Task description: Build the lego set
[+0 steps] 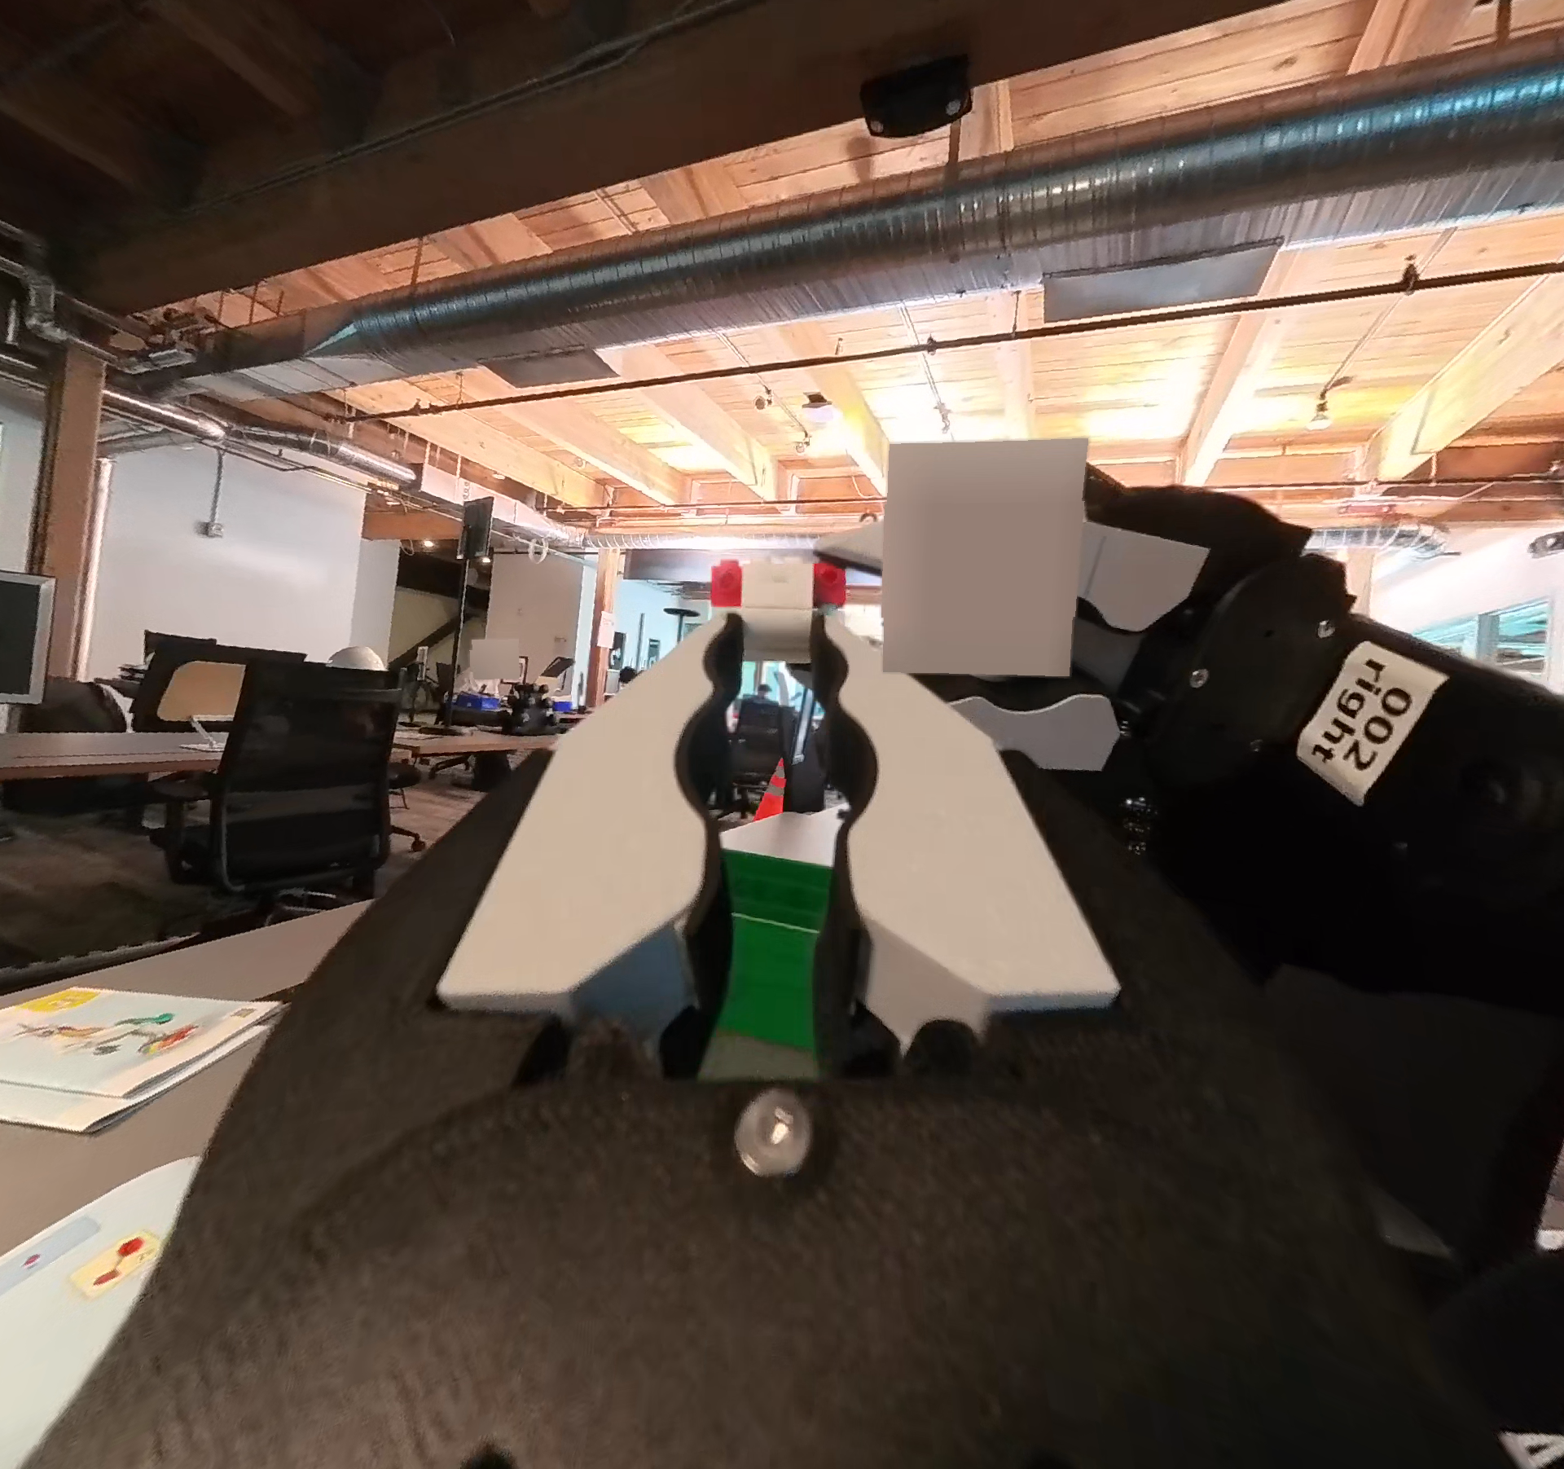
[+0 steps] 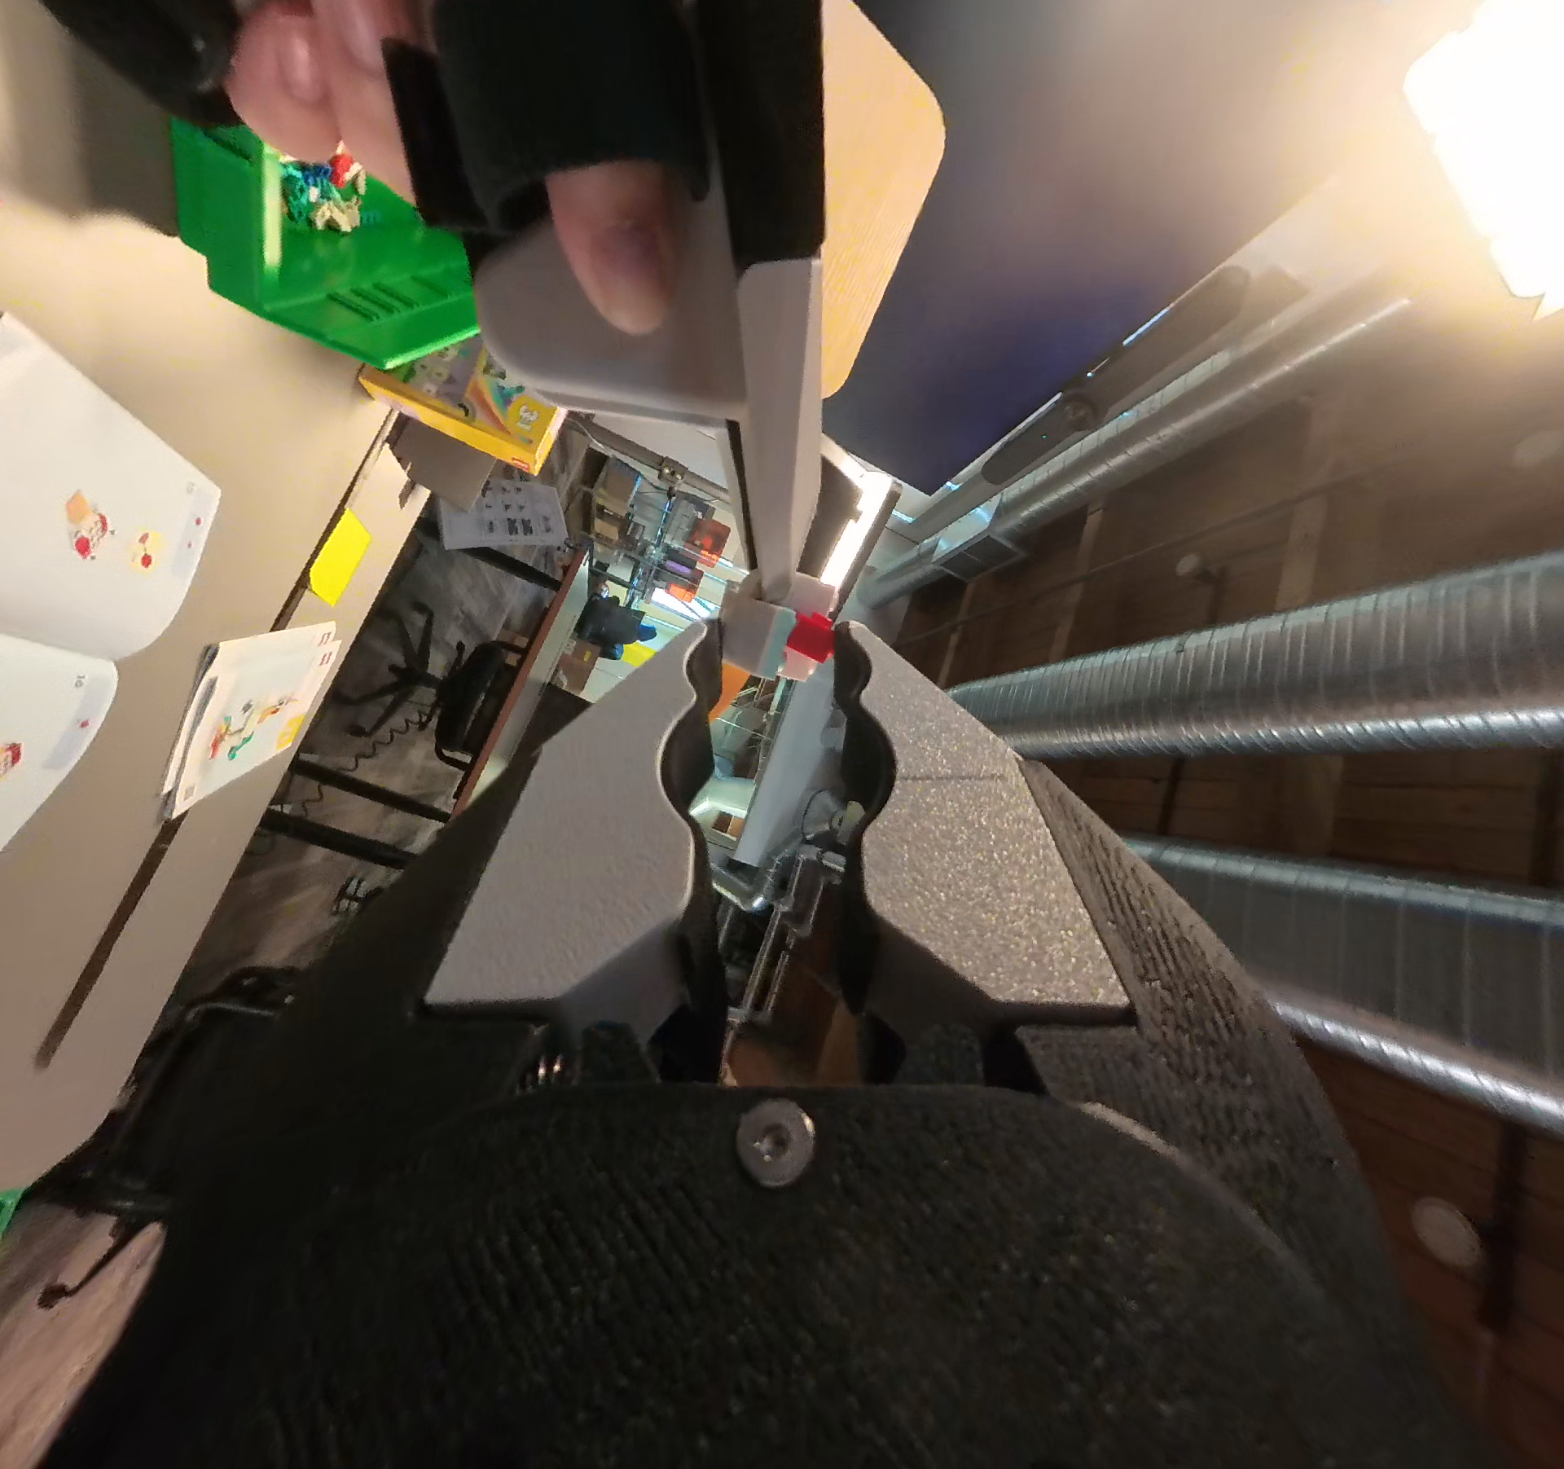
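Observation:
A small lego assembly [image 1: 774,594] of a white block with a red brick on each side is held up in the air. My left gripper [image 1: 774,624] is shut on its white block. In the right wrist view, my right gripper [image 2: 777,637] closes around the same assembly [image 2: 753,633], one tip against the white side and the other against a red brick [image 2: 814,634]. The left gripper's fingers [image 2: 787,455] come down onto it from above, with a person's hand on that gripper. The right gripper's black body [image 1: 1269,709] reaches in from the right.
A green tray [image 2: 364,286] holding loose lego pieces sits on the grey table [image 2: 127,260], with a yellow lego box [image 2: 474,412] beside it. An instruction booklet [image 1: 127,1039] lies on the table; it also shows in the right wrist view [image 2: 245,717]. White sheets [image 2: 85,497] lie nearby. Office chairs [image 1: 296,768] stand behind.

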A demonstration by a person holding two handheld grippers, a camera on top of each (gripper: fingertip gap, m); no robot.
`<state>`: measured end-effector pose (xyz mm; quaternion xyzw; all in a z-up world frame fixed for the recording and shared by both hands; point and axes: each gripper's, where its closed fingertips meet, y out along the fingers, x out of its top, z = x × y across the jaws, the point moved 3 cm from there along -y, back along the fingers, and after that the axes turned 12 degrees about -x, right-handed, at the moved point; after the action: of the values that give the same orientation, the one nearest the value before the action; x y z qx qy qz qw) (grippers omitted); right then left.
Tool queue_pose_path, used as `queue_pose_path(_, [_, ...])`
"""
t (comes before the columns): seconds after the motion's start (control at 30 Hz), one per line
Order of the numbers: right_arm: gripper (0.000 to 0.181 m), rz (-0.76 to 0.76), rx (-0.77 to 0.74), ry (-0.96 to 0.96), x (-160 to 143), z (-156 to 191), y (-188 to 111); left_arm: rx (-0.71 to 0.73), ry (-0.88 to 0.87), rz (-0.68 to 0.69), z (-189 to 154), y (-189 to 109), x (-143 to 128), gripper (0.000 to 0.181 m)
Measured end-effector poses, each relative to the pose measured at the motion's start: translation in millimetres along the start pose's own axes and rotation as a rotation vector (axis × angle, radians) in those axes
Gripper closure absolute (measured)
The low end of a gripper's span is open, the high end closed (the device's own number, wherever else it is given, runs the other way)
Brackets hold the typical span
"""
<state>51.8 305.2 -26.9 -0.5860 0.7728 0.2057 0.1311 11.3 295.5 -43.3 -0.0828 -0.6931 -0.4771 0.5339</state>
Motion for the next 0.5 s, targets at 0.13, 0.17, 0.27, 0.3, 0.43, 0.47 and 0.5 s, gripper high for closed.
queue_pose_path(0.13, [0.157,-0.001,0.020,-0.069,-3,3,-3,0.004,-0.001,0.028,0,3,-5,0.167])
queue_pose_path(0.17, [0.157,-0.004,0.025,-0.093,-3,5,-4,0.006,0.002,0.043,0,4,-7,0.167])
queue_pose_path(0.27, [0.157,-0.018,0.043,-0.175,-5,9,-6,0.015,0.011,0.088,0,5,-11,0.166])
queue_pose_path(0.3, [0.156,-0.022,0.051,-0.205,-5,10,-6,0.017,0.011,0.105,1,6,-13,0.167])
queue_pose_path(0.43, [0.156,-0.038,0.073,-0.275,-6,15,-8,0.011,-0.007,0.140,3,6,-20,0.167])
queue_pose_path(0.47, [0.156,-0.036,0.076,-0.264,-6,16,-8,0.009,-0.010,0.139,3,6,-20,0.167])
queue_pose_path(0.5, [0.156,-0.033,0.079,-0.239,-6,16,-8,0.007,-0.013,0.136,3,6,-21,0.167])
